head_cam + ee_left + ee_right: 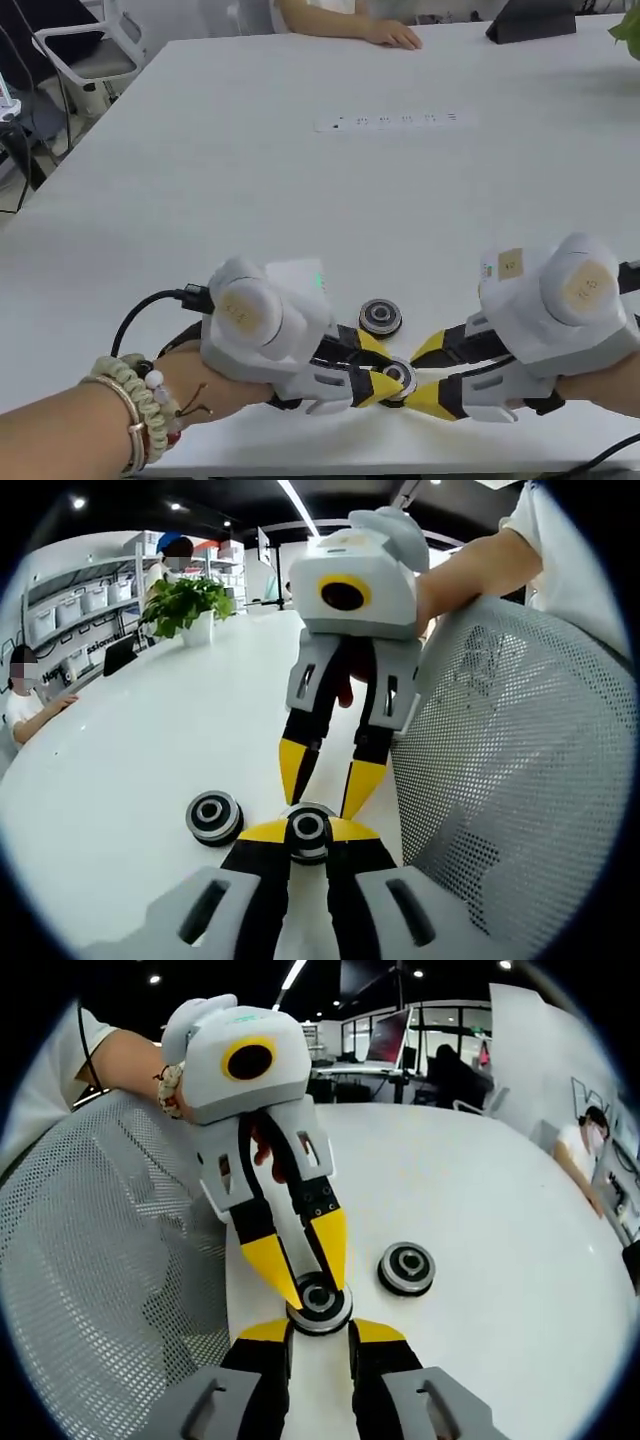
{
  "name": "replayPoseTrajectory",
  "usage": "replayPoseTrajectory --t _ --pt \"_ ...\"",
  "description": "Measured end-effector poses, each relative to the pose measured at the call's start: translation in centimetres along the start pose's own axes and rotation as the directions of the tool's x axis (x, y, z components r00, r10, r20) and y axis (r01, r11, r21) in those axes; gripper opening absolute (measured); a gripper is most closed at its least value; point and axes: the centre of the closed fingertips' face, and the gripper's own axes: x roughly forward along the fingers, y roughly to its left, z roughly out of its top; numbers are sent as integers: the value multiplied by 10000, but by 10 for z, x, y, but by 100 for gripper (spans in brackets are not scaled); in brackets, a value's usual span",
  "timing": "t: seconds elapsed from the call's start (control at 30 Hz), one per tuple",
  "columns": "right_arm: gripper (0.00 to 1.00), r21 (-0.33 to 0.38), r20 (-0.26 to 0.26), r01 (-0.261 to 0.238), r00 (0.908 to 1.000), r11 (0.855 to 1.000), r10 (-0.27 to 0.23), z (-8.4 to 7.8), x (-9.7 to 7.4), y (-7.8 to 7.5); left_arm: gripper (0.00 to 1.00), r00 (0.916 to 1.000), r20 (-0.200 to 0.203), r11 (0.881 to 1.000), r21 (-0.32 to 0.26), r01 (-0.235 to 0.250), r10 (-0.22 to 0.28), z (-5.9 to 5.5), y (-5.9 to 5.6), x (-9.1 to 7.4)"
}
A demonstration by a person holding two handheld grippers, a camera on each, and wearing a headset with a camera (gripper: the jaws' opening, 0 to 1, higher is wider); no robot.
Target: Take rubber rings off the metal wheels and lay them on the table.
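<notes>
On the white surface [300, 200], the rubber-ringed metal wheel [397, 377] is clasped from 9 o'clock by the jaws of the left gripper [372, 372] and met from 3 o'clock by the half-open jaws of the right gripper [420, 375], whose hold cannot be told.

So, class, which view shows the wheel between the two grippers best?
Right gripper view: the wheel sits large and mostly uncovered. The left gripper view has it partly hidden by jaws; the head view shows it small, wedged between them.
</notes>
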Motion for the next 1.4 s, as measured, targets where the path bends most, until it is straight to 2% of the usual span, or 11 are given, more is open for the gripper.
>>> replayPoseTrajectory --t 0.27,0.47,0.57,0.73,0.87,1.03,1.1,1.13,1.2,1.37,1.4 --pt "11 -533 -343 29 9994 9986 -47 -5 0 -1 8 10000 33 10000 -57 -60 60 0 0 -1" --pt "1 -557 -480 158 9987 9983 -184 -7 -1 -4 8 10000 44 10000 2 31 -31 0 0 -2" --pt "0 -453 -493 168 9986 9988 -190 -7 -1 -4 8 10000 42 10000 37 10 -10 0 -1 -2" --pt "0 759 -401 237 9990 9968 -207 -8 -1 -8 8 10000 45 9998 171 50 -51 0 -1 -3" --pt "0 1577 -274 311 9993 9870 -271 -8 0 -9 8 10000 51 9998 207 62 -63 0 -1 -4" --pt "0 1789 -311 427 9988 9829 -377 -8 0 -12 8 10000 72 9999 138 30 -31 0 0 -4" --pt "0 2171 -356 462 9986 9750 -393 -8 -2 -14 8 10000 76 9999 155 12 -14 0 0 -4" --pt "0 2727 -350 348 9990 9615 -262 -7 -3 -12 8 10000 68 9999 167 2 -4 0 0 -4" --pt "0 2636 -279 361 9992 9639 -298 -7 -4 -16 8 10000 61 9998 192 3 -4 0 0 -4" --pt "0 4197 39 13 10000 9077 -32 -3 -8 -14 8 10000 79 9998 194 10 -11 0 0 -4" --pt "0 4336 105 -25 9999 9011 -22 -3 -8 -15 8 10000 85 9998 198 10 -12 0 0 -4"
